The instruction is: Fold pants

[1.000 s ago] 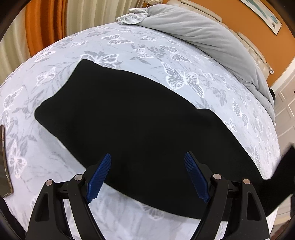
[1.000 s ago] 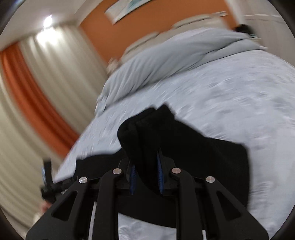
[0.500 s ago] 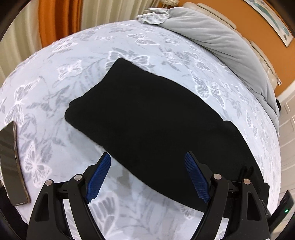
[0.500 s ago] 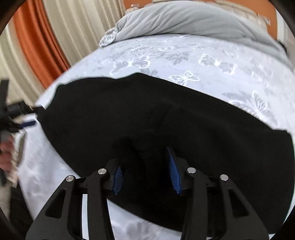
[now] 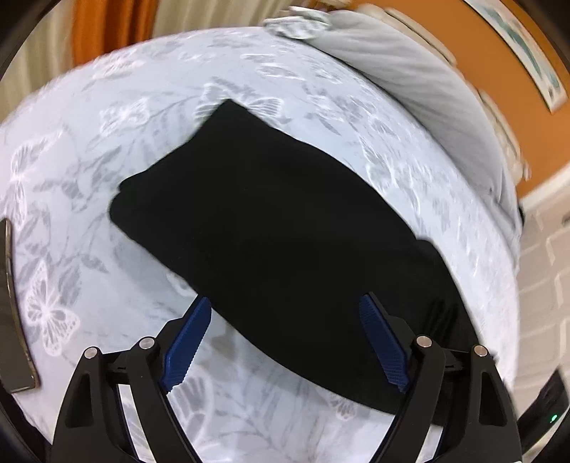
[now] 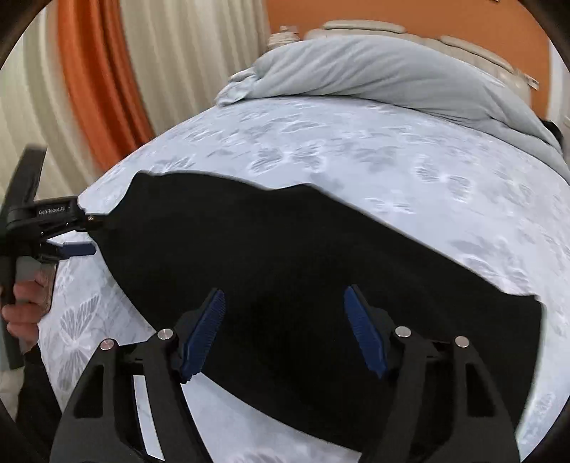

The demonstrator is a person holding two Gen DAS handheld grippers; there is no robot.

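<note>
A: Where did the black fabric pants (image 5: pixel 270 228) lie?

B: Flat on the bed with the pale blue butterfly-print sheet (image 5: pixel 107 117), folded into a long dark band running across it, with one short end toward the orange curtain (image 6: pixel 96 82) and the other toward the white panelled wall (image 5: pixel 545 256)

A: And the left claw (image 5: pixel 285 338)?

B: Released, its blue ribbed pads (image 5: pixel 185 345) spread wide apart and nothing between them; it hung above the near edge of the pants. In the right wrist view it showed at the far left, just beside the end of the pants, with a hand (image 6: pixel 25 306) on its grip

A: The right claw (image 6: pixel 285 331)?

B: Also spread wide and empty, poised over the middle of the black cloth. Whether its tips touched the fabric I could not tell

A: Anything else on the bed?

B: A rumpled grey duvet (image 6: pixel 374 71) was heaped along the far side by the cream padded headboard (image 6: pixel 384 30), and a flat dark rectangular object (image 5: pixel 14 313) lay on the sheet at the left edge of the left wrist view
</note>
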